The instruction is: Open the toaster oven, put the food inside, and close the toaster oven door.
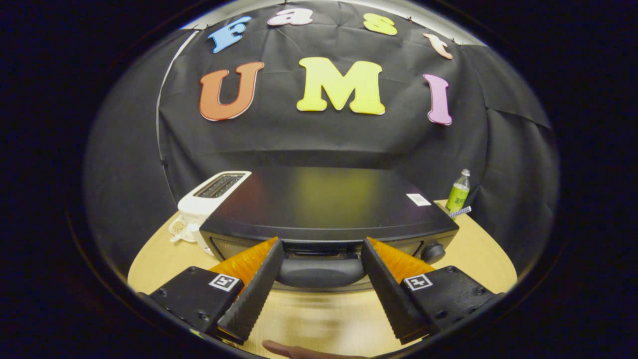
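Observation:
A black toaster oven (324,204) stands on the wooden table (491,262), and I look down on its flat top and front edge. Its grey door handle (321,273) runs along the top of the door, which looks closed. My gripper (321,245) is open, with the handle lying between its two fingers. The fingertips (275,248) reach the oven's front on either side of the handle. I cannot tell whether they touch it. A round knob (432,252) sits at the front right of the oven.
A white slot toaster (212,199) stands against the oven's left side. A green bottle (458,192) and a small striped object (461,212) are behind the oven's right corner. Part of a person's hand (299,351) shows below the fingers, over the table.

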### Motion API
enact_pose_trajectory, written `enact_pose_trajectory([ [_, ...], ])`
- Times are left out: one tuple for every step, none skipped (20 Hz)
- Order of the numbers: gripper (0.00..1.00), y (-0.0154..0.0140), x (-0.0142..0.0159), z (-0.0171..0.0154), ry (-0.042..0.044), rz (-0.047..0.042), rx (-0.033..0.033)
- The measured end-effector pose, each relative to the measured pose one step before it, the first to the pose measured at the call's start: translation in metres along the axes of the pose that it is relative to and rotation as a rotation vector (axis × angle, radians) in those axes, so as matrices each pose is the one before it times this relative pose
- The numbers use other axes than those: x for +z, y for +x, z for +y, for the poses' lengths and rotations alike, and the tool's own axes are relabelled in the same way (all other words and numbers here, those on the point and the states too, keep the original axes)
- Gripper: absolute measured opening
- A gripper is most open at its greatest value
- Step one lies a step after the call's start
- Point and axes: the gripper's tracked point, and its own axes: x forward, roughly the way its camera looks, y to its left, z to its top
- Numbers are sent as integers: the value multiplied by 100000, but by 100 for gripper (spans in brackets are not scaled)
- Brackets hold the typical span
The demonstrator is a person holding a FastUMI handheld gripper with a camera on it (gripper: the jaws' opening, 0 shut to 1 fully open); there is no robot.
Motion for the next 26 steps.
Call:
enact_pose_trajectory([
  [100, -136, -448, -16, -1059, 2373, 666],
  [100, 355, -79, 15, 1169, -1540, 398],
  [100, -151, -420, -29, 1902, 2194, 942],
  [100, -387, 8, -192, 1437, -793, 507],
  [100, -176, -500, -9, -672, 1806, 413],
  [100, -724, -158, 137, -719, -139, 228],
  [100, -558, -450, 95, 175, 737, 85],
  [100, -681, -663, -50, 870, -269, 41],
  [100, -611, -562, 20, 820, 361, 91],
  [100, -636, -779, 15, 698, 54, -12],
  [100, -452, -758, 45, 180, 413, 164],
  [100, -393, -824, 3, -373, 1283, 231],
  [100, -262, -835, 14, -298, 705, 261],
  [100, -319, -605, -33, -545, 367, 424],
  [100, -337, -471, 6, -181, 270, 522],
  [100, 438, -302, -121, -164, -1246, -11],
  [100, 27, -272, -101, -516, -635, 95],
  [100, -194, -560, -42, -520, -850, -60],
  [100, -319, -534, -49, -402, -623, -240],
  [100, -358, -720, 97, -440, 234, -227],
  [100, 27, -636, 10, -313, 378, -292],
  [100, 152, -843, 16, -414, 897, -288],
  [100, 199, -523, -2, 584, -457, -778],
  [100, 122, -431, -27, -696, -507, -774],
  [100, 233, -274, -2, -314, -511, -649],
  [100, 127, -537, -30, 256, -26, -31],
])
